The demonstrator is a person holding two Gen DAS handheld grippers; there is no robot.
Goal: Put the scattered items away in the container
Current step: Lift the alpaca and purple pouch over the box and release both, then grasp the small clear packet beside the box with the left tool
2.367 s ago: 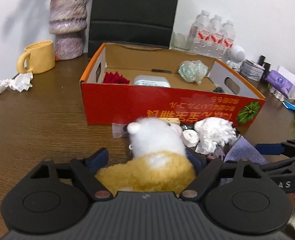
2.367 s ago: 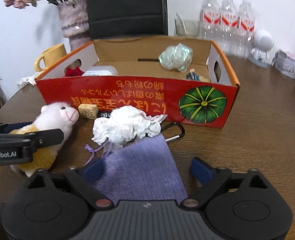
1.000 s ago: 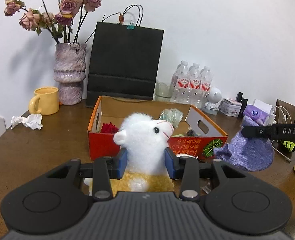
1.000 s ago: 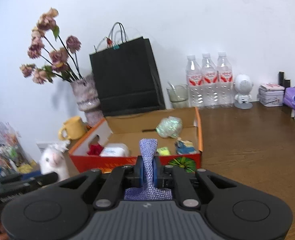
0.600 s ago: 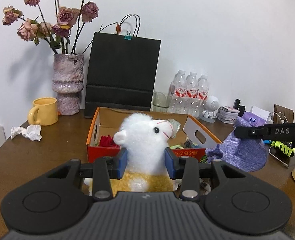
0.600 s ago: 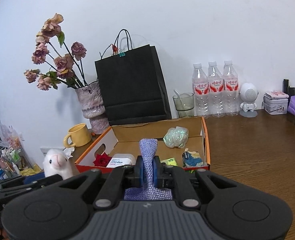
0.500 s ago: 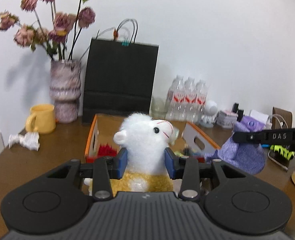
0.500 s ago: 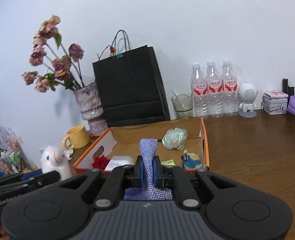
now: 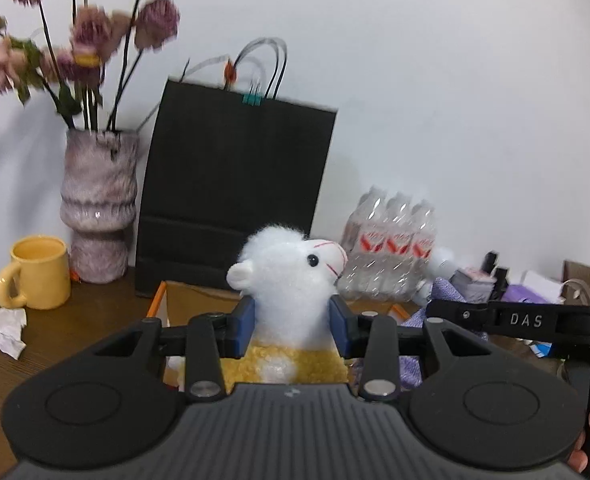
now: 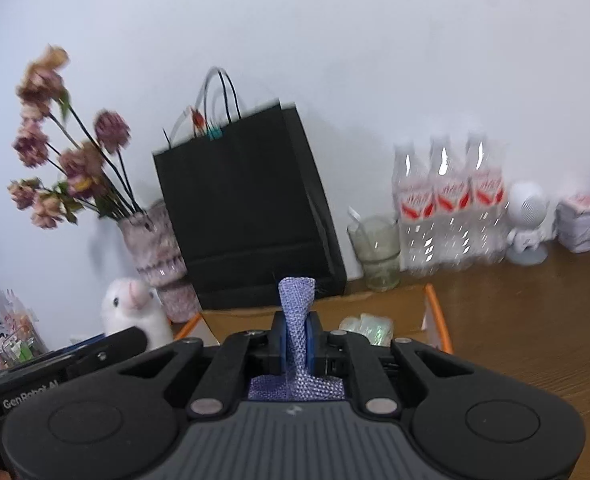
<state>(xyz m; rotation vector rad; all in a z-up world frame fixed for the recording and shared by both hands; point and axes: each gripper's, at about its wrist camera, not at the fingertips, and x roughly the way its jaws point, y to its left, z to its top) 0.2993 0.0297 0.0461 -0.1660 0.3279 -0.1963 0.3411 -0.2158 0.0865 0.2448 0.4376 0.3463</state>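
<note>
My left gripper (image 9: 293,326) is shut on a white and yellow plush alpaca (image 9: 291,280) and holds it up above the near side of the cardboard box (image 9: 187,300). My right gripper (image 10: 297,340) is shut on a purple knit cloth (image 10: 297,320) and holds it over the box (image 10: 435,320). The alpaca (image 10: 133,312) and the left gripper show at the left of the right wrist view. The cloth (image 9: 443,296) and the right gripper show at the right of the left wrist view. A shiny wrapped bundle (image 10: 365,328) lies inside the box.
A black paper bag (image 9: 231,188) stands behind the box. A vase of dried flowers (image 9: 99,208), a yellow mug (image 9: 35,276) and crumpled tissue (image 9: 3,324) are at the left. Three water bottles (image 10: 451,208), a glass (image 10: 375,252) and a white figurine (image 10: 529,220) stand at the right.
Both grippers have risen and moved forward over the box with their loads. The box now sits low in both views, mostly hidden by the grippers. Both views are motion-blurred.
</note>
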